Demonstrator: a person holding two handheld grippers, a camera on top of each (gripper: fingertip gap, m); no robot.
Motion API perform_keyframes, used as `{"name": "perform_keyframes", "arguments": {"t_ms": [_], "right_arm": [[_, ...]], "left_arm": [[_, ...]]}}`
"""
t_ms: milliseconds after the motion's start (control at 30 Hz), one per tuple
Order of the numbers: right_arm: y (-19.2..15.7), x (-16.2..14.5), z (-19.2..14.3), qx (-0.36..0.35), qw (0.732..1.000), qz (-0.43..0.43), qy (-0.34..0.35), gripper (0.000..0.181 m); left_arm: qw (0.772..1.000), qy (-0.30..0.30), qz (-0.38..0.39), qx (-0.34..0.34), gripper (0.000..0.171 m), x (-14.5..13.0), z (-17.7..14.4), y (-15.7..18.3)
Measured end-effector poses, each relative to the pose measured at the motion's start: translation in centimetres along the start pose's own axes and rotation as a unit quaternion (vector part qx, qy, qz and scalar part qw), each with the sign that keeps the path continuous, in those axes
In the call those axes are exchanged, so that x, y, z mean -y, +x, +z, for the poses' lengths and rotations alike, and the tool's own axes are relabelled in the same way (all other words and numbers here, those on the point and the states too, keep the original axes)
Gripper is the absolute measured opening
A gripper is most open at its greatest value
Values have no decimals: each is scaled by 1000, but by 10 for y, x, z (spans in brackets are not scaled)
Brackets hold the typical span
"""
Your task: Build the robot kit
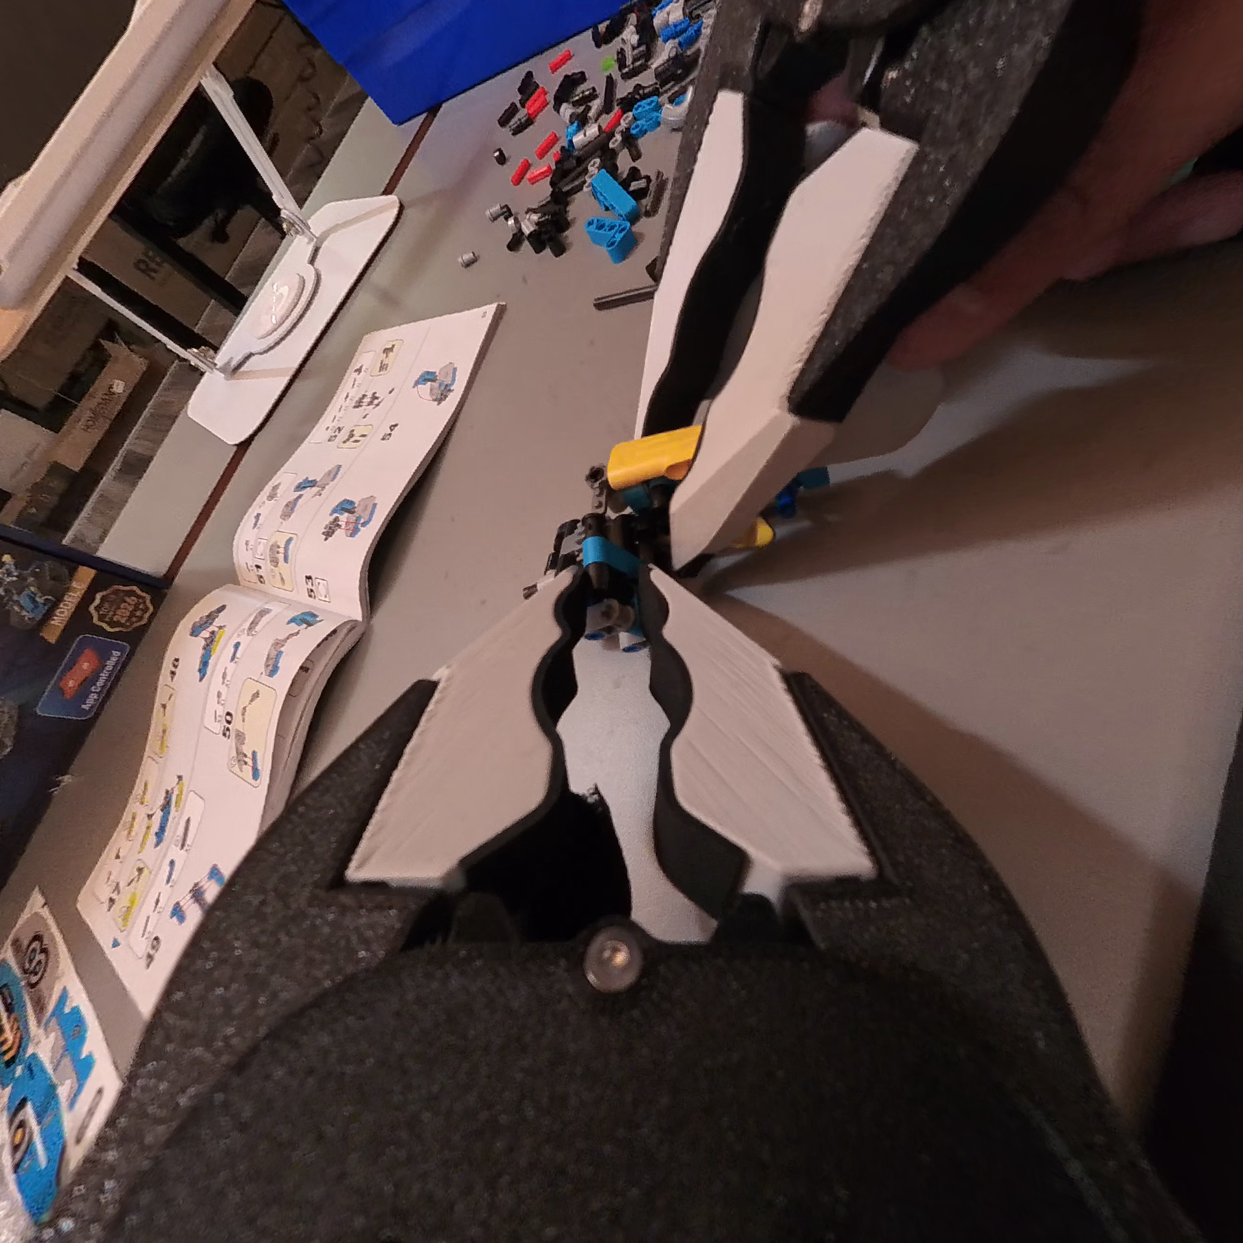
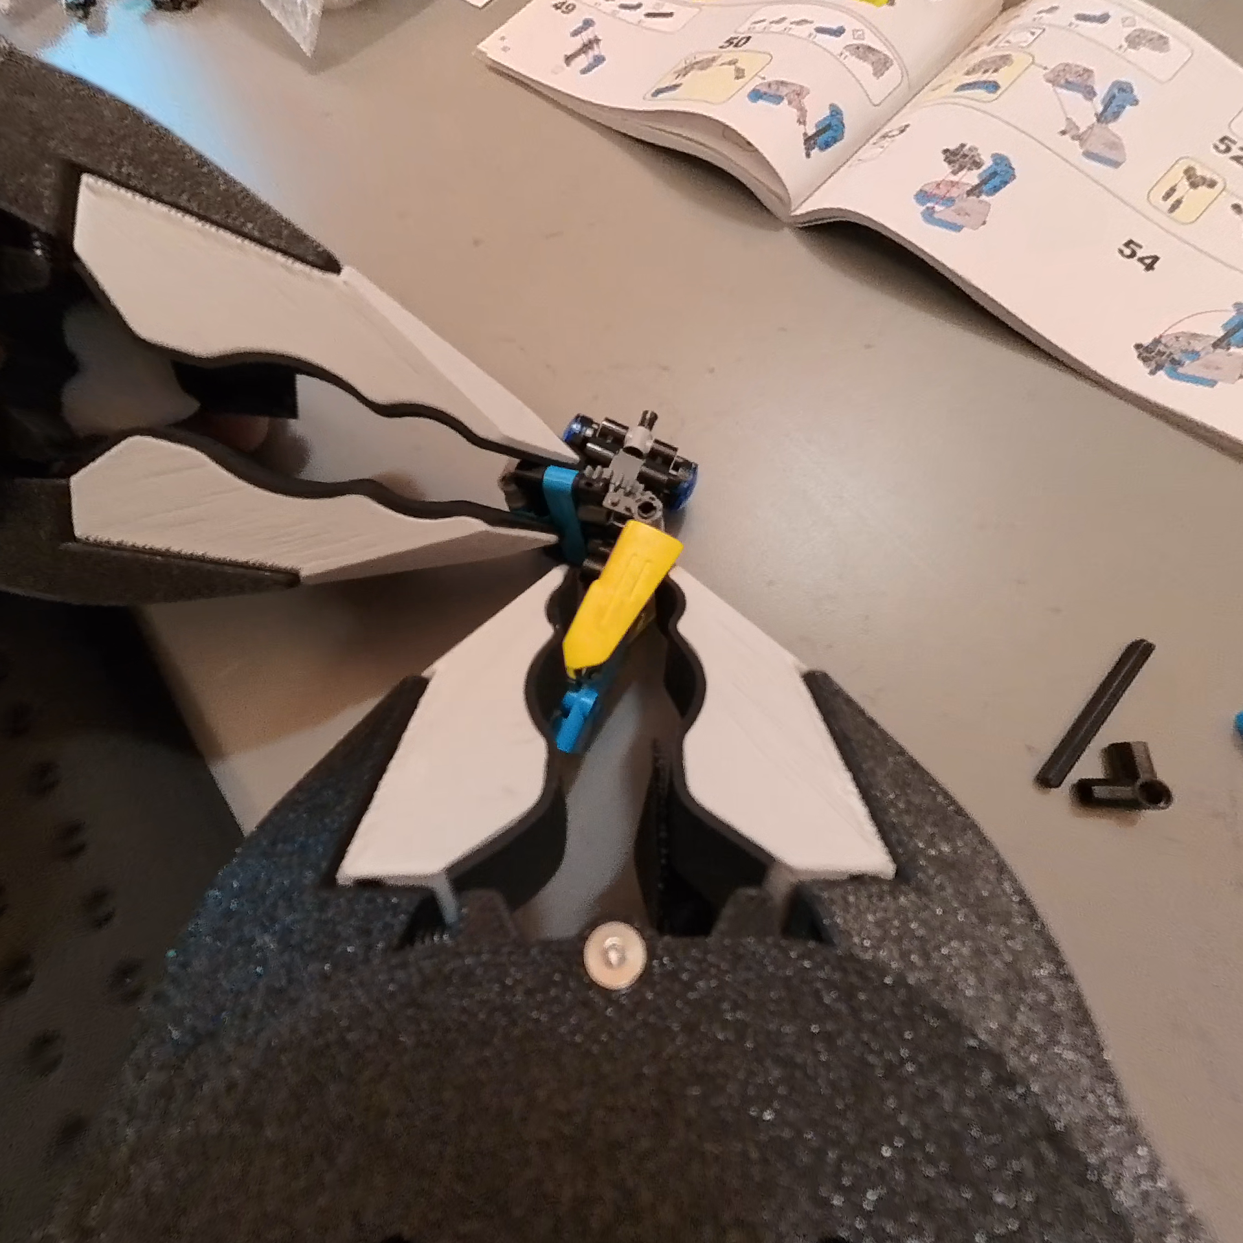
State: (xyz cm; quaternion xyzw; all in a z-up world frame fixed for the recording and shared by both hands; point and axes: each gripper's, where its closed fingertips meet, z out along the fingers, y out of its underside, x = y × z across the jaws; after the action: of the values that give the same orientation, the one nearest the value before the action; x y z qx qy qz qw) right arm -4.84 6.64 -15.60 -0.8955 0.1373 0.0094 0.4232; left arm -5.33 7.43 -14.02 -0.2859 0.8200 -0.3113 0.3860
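A small building-block assembly of black, blue and grey parts [image 1: 598,558] is held just above the grey table [image 1: 511,430]. My left gripper [image 1: 609,586] is shut on its black-and-blue end. My right gripper [image 1: 672,498] comes in from the upper right and is shut on a yellow piece [image 1: 649,457] at the assembly's other end. In the right wrist view the yellow piece [image 2: 622,592], with a blue part [image 2: 572,723] below it, sits between my right gripper's [image 2: 619,575] fingers. There the left gripper [image 2: 563,498] clamps the assembly [image 2: 625,464] from the left.
An open instruction booklet [image 1: 323,538] lies to the left, also in the right wrist view [image 2: 942,148]. Several loose pieces [image 1: 585,155] lie by a blue bin [image 1: 471,47]. A black axle [image 2: 1096,713] and connector [image 2: 1123,783] lie right. A white stand base [image 1: 289,303], a dark box [image 1: 60,672]. The grippers are tip to tip, or close to it. From the right gripper's tips to the black axle [image 2: 1096,713] is close to 11 cm. It is also in sight in the left wrist view [image 1: 639,293].
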Motion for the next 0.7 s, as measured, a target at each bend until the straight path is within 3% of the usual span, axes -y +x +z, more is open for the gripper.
{"name": "perform_keyframes", "arguments": {"t_ms": [100,267,367,533,700], "right_arm": [[2,1,1,10,999,33,1,21],[3,0,1,-10,1000,6,-4,21],[4,0,0,16,999,52,-2,21],[6,0,0,-47,998,-42,-11,19],[5,-1,-1,-45,997,-61,-15,20]], "left_arm": [[1000,-3,14,9,14,0,1,-1],[999,0,31,12,14,1,1,0],[999,0,45,19,14,3,2,0],[997,-2,70,28,14,4,2,2],[997,-1,69,23,13,5,2,3]]}}
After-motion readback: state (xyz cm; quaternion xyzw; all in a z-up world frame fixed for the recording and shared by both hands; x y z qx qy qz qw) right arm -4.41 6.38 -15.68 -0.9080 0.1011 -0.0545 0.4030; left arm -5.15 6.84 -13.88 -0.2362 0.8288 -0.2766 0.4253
